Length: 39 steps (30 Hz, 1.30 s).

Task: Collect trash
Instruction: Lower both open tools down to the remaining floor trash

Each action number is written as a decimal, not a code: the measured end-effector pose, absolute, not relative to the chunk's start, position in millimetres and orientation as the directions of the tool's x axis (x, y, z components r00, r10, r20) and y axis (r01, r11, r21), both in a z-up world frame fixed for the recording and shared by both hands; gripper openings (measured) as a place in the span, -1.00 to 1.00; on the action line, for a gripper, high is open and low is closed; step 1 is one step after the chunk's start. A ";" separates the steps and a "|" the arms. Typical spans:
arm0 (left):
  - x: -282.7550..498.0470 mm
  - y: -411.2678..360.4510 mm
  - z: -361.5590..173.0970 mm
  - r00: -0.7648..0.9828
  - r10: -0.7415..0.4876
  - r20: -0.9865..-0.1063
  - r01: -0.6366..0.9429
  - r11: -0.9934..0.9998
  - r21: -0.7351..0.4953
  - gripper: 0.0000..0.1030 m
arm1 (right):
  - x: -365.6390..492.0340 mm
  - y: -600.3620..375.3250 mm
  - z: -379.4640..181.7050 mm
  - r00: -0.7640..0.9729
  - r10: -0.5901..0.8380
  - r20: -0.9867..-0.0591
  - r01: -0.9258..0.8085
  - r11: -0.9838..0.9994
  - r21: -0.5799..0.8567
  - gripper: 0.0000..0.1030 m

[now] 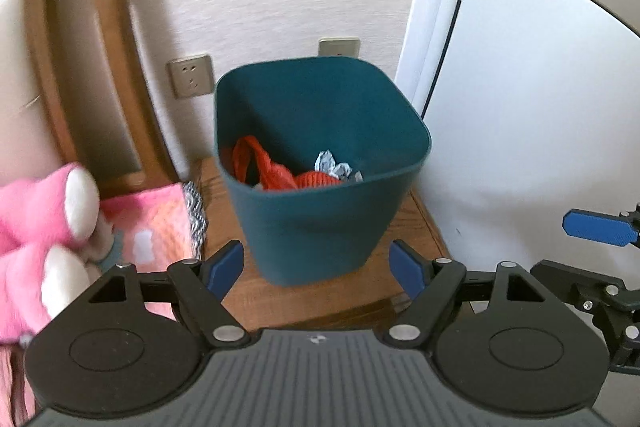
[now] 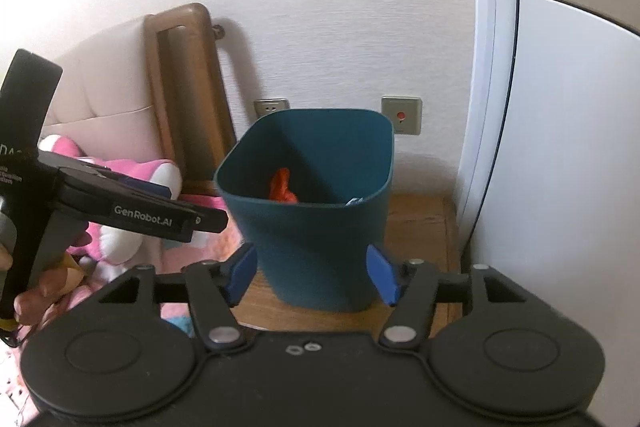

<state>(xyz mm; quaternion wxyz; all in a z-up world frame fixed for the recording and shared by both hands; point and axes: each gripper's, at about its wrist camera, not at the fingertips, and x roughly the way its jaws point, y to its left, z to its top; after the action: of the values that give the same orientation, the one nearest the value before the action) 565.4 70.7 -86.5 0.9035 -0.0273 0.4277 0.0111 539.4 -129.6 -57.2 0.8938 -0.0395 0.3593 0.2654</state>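
A dark teal trash bin (image 1: 320,227) stands on a wooden nightstand (image 1: 320,299) against the wall. Inside it lie an orange plastic bag (image 1: 276,171) and a crumpled grey-white wrapper (image 1: 334,167). My left gripper (image 1: 318,267) is open and empty, its blue fingertips either side of the bin's lower front. The bin also shows in the right wrist view (image 2: 316,223), with the orange bag (image 2: 282,187) inside. My right gripper (image 2: 312,275) is open and empty, just in front of the bin. The left gripper's body (image 2: 120,211) shows at the left of that view.
A wooden headboard post (image 1: 92,67) and a bed with pink plush toys (image 1: 44,227) and a pink blanket (image 1: 152,223) lie to the left. A white door (image 1: 540,107) stands to the right. Wall sockets (image 1: 190,81) sit behind the bin.
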 end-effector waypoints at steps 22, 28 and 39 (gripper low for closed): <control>509.7 92.7 -209.9 0.524 -0.001 -0.852 -0.221 0.966 -0.137 1.00 | 493.3 -176.8 -161.9 0.507 0.412 -0.757 -0.475 0.867 0.153 0.86; 526.6 102.8 -295.0 0.431 0.021 -0.902 -0.158 0.986 -0.052 1.00 | 495.4 -165.8 -237.7 0.461 0.343 -0.819 -0.401 0.903 0.153 0.86; 536.4 68.8 -515.1 0.317 0.071 -0.946 -0.151 0.988 0.024 0.99 | 495.4 -169.1 -462.2 0.263 0.280 -0.923 -0.387 0.907 0.165 0.86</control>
<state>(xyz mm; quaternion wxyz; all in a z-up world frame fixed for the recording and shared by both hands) 536.4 68.8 -515.1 0.8106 -0.0341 0.5806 0.0684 495.4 -169.1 -462.2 0.7933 -0.0468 0.5695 0.2100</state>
